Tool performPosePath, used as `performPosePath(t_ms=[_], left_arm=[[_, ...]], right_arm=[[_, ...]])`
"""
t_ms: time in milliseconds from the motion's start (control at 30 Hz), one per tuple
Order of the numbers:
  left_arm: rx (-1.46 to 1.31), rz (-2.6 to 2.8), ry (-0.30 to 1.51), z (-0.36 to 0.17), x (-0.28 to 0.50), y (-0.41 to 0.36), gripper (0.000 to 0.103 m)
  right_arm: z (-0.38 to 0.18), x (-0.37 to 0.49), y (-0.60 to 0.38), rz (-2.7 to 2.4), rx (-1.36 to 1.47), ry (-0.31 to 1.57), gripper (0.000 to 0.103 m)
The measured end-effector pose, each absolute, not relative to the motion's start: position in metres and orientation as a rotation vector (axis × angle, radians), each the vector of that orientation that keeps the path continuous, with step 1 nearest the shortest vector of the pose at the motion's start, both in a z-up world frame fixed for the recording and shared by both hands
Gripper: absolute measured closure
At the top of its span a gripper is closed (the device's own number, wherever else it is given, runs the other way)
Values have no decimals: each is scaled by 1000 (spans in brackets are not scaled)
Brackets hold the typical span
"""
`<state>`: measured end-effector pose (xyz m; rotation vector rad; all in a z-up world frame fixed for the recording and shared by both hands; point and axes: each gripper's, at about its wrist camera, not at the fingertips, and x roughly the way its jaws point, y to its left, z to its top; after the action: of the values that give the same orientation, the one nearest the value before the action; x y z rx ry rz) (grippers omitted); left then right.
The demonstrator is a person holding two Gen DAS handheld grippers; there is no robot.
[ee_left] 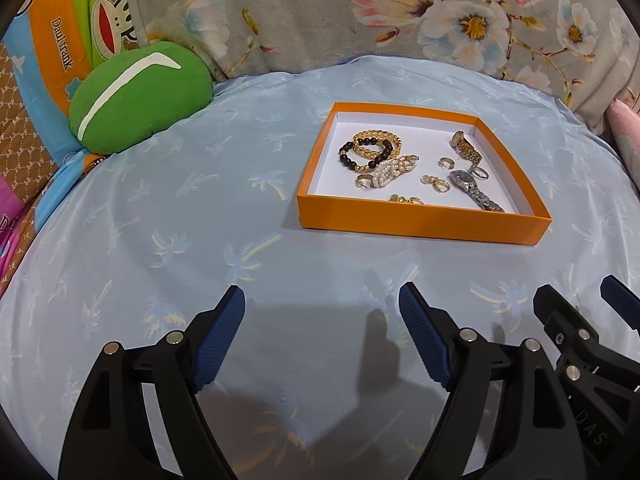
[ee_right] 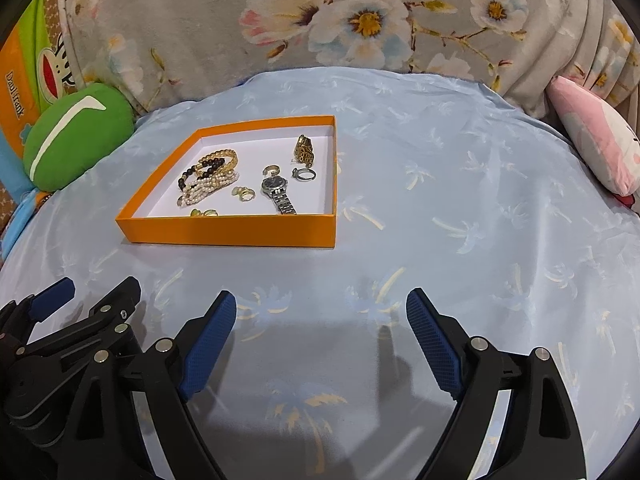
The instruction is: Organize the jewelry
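Orange cardboard tray (ee_left: 420, 224) holds beaded bracelets (ee_left: 366, 154) and metal-link watches (ee_left: 474, 190).

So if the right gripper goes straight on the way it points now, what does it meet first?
Probably only the blue bedsheet. The right gripper is open, holds nothing, and the orange box lies left of its line, though depth is hard to judge.

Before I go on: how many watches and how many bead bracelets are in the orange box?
Watches: 2, gold watch, silver watch
Bead bracelets: 3, gold bracelet, black bracelet, pearl bracelet
Total: 5
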<state>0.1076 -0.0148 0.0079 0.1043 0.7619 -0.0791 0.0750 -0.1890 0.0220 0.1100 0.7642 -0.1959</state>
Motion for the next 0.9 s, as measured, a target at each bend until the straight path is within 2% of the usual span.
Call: performPosePath(t_ms=[900], left_arm=[[94, -73, 775, 5, 110, -12, 26]], right_arm=[[20, 78, -185, -189, 104, 778, 18]])
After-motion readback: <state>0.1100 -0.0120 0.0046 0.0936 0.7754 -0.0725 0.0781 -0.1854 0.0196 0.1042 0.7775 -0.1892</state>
